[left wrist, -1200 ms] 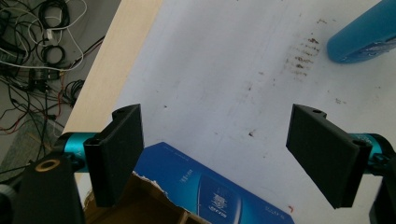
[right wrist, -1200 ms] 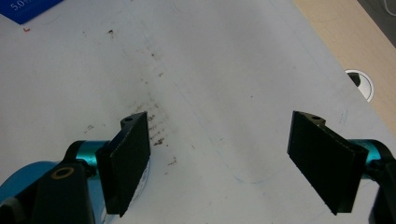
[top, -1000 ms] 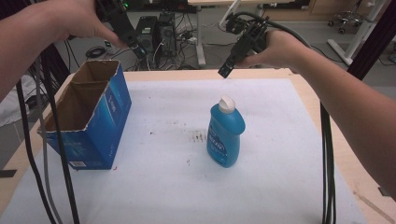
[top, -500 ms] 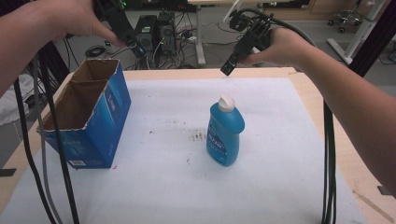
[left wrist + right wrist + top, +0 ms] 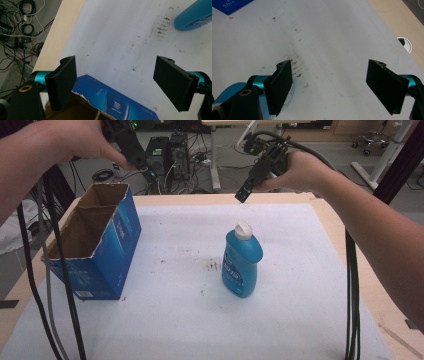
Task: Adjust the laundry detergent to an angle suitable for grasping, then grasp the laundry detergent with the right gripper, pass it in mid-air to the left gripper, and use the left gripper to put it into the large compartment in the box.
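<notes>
Two bare forearms with no sleeves in sight, left gripper (image 5: 115, 85) with flat black ribbed jaw plates on teal barrels, a brass-ringed hole on its black body, right gripper (image 5: 335, 87) built alike, thick black and grey cables (image 5: 352, 285) trailing from both

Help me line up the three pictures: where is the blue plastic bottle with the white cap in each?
High view: blue plastic bottle upright, centre.
Left gripper view: bottle's blue body, top right corner.
Right gripper view: bottle bottom left, behind the jaw.
Shared landmark: brown smudges beside it.
</notes>
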### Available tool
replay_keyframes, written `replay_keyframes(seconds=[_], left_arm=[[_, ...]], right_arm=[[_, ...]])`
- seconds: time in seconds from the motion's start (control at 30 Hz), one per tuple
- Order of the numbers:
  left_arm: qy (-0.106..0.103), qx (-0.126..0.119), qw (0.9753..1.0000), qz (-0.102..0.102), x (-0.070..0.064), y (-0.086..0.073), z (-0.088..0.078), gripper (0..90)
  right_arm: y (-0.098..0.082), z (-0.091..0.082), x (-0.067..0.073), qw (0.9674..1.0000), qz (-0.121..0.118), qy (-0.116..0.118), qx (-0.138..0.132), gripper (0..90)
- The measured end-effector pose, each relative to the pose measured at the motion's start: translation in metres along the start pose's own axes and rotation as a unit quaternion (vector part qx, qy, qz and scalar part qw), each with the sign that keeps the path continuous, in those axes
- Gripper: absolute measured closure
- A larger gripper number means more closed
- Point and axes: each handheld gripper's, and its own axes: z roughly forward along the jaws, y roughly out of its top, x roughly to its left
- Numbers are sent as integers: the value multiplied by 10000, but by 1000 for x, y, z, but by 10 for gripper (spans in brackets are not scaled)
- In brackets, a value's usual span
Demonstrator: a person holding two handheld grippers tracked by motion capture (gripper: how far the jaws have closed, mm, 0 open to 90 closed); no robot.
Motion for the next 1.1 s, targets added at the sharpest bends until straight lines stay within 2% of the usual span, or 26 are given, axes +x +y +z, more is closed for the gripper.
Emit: replay_keyframes(seconds=[0.6, 0.9, 1.1], left_arm=[[-21, -18, 10000, -4, 1, -2, 0, 191], [11, -7, 10000, -7, -4, -4, -3, 192], [17, 37, 10000, 8, -5, -4, -3, 191]], right_arm=[[1, 1, 0, 10000, 20, 7, 15, 210], [2, 1, 4, 10000, -26, 8, 40, 209], [0, -2, 4, 10000, -27, -2, -58, 209]])
